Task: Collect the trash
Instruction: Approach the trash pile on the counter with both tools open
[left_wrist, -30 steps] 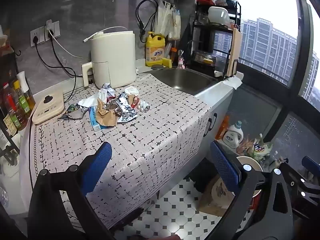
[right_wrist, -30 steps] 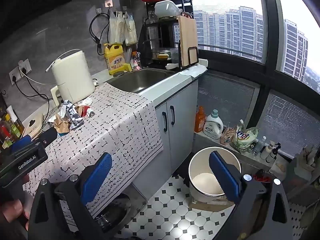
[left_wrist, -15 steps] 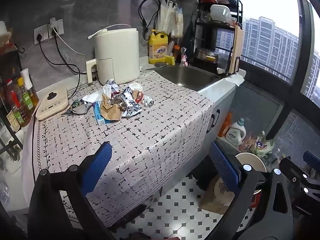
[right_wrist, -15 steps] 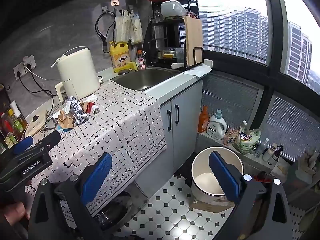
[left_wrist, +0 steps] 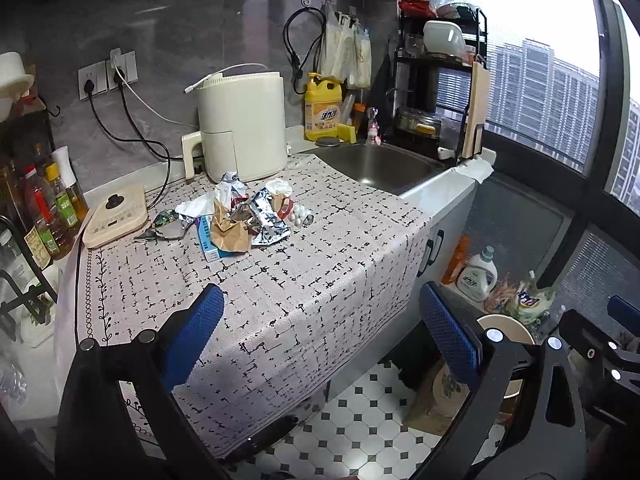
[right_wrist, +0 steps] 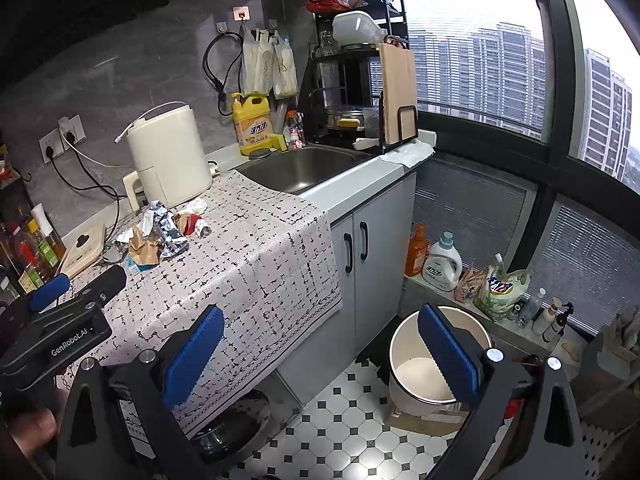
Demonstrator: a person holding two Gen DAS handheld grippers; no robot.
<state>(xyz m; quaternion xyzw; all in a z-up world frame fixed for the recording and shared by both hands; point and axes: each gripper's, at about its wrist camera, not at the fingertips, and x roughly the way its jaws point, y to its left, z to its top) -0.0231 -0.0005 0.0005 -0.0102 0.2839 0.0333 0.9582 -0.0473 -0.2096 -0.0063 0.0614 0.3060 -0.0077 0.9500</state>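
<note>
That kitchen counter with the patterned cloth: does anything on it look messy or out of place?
Yes. A heap of crumpled rubbish, with torn brown paper, silvery foil wrappers and a blue-and-white carton, lies loose on the black-and-white patterned cloth before the cream cylindrical appliance. The cream round bin stands on the floor.

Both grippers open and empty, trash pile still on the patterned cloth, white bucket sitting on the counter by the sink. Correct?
One error: the white round bucket stands on the tiled floor beside the grey cabinet, not on the counter; the right wrist view shows it. The rest holds: the crumpled foil-and-paper trash pile lies on the cloth, and both grippers' jaws are open and empty.
</note>
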